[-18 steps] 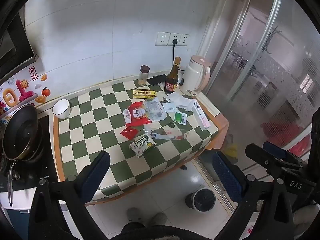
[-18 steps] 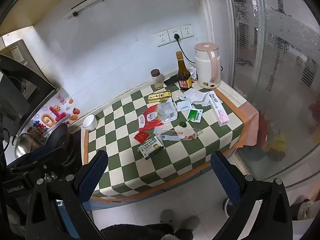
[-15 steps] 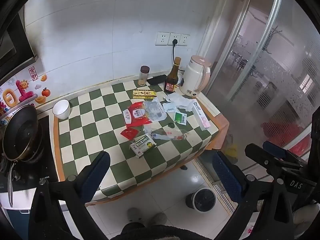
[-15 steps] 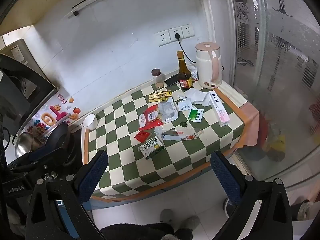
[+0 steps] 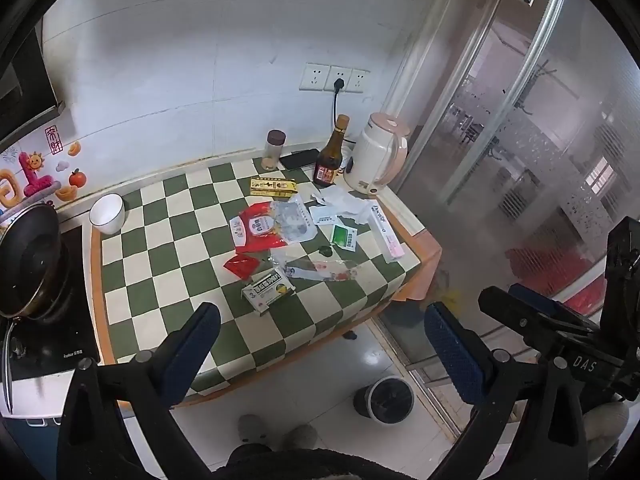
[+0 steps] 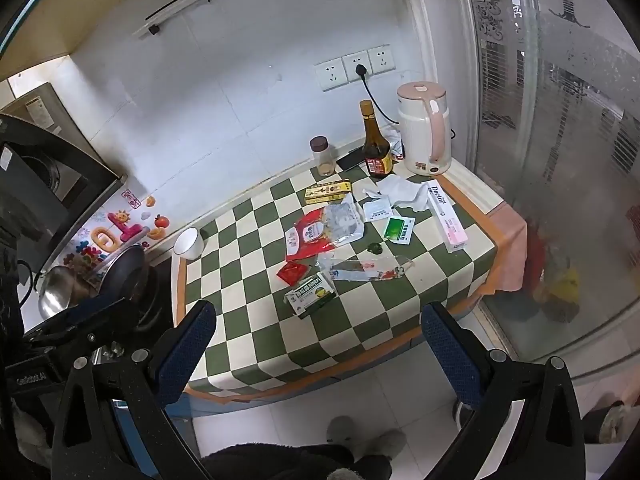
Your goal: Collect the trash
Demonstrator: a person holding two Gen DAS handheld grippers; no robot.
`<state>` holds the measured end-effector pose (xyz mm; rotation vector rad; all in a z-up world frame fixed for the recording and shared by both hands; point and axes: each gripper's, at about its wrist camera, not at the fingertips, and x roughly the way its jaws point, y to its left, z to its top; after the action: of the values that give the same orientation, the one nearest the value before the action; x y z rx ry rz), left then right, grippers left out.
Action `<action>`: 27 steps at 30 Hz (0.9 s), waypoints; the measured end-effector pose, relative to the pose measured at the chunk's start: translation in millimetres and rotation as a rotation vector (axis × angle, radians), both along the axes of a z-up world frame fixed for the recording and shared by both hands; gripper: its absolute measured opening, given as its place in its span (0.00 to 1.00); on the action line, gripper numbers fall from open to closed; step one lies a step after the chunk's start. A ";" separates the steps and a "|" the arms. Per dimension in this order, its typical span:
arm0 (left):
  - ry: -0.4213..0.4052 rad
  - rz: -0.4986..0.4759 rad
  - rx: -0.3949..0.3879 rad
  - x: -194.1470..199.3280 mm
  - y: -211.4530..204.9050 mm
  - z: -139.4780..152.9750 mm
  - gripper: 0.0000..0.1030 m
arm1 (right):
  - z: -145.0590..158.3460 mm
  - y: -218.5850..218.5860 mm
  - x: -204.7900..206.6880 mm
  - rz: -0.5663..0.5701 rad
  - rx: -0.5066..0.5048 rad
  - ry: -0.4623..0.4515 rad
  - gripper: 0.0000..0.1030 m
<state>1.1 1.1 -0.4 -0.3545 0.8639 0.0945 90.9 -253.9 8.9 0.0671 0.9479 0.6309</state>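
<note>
On the green-and-cream checked tablecloth [image 5: 168, 280], trash clusters centrally: flat green-white carton [image 5: 267, 290], crinkled red foil packets [image 5: 256, 232], clear film wrapper [image 5: 320, 270], long white box [image 5: 386, 232], crumpled tissue [image 5: 340, 204]. Behind: glossy brown bottle [image 5: 330, 154], cream kettle [image 5: 376, 160]. Beneath its edge: round bin [image 5: 386, 398]. Left gripper [image 5: 320, 344] and right gripper [image 6: 318, 344] hover short of it, jaws spread, empty.

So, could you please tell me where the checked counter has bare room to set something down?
The left half of the checked counter is free, between the white bowl and the red wrapper, down to its front edge. The right half is crowded with litter, from the yellow box to the green medicine box.
</note>
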 end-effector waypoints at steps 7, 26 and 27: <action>-0.003 -0.004 -0.003 3.8 -3.6 2.4 1.00 | 4.4 0.4 0.8 0.003 0.001 0.000 1.00; 0.000 -0.010 -0.006 8.2 -5.5 5.0 1.00 | 7.5 2.1 -1.7 0.019 0.011 0.005 1.00; 0.000 -0.011 -0.006 9.3 -5.9 5.1 1.00 | 7.8 2.6 -2.2 0.019 0.011 0.005 1.00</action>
<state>10.4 -4.8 4.7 -0.3558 0.8666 0.0820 88.7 -251.3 16.6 0.0692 0.9510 0.6540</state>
